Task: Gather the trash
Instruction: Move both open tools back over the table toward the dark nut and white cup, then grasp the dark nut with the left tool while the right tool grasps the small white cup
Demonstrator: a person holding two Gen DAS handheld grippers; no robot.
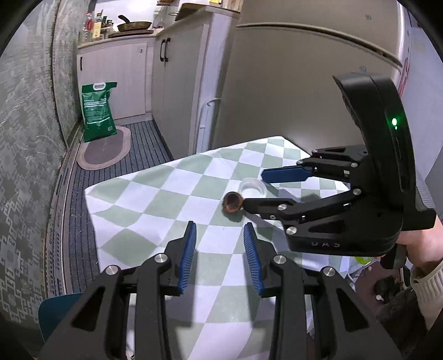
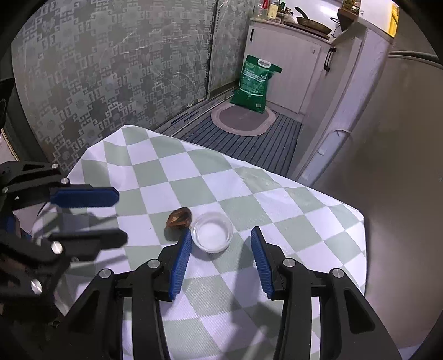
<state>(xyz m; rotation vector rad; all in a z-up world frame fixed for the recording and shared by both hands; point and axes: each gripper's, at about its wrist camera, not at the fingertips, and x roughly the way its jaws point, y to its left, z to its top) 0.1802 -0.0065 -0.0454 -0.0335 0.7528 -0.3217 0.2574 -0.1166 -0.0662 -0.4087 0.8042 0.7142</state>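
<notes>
Patterned grey wall panels on the left, embossed geometric print, scratched. Green bag (image 2: 256,84) with a white handle cutout stands upright on the floor by white cabinets, its base on an oval two-tone mat (image 2: 243,120); ribbed dark striped floor runner around it. A pan (image 1: 134,25) and bottles sit on the counter top at the back. Large beige fridge door to the right.

Surface (image 2: 171,169) is covered by a woven cloth in green and white diamond checks, slightly wrinkled, draped over the edges.

Left gripper (image 2: 120,216) enters from the left in the right wrist view, black angular linkage with silver pivots, flat blue ribbed pads on the fingers (image 2: 83,197). Fingers parted, nothing between them, hovering above the cloth, angled down.

Task's trash: a small brown lumpy scrap (image 2: 179,218), shiny and crumpled, lying on the cloth near the middle of the surface, just left of a small clear round dish (image 2: 212,232). Dish is shallow, transparent plastic or glass; whether it touches the scrap, cannot tell.

Right gripper (image 2: 221,249) is tilted down over the dish, fingers parted and holding nothing, left pad near the scrap. A hand (image 1: 418,243) in a cream knit cuff grips its handle; a green light glows on the body.
</notes>
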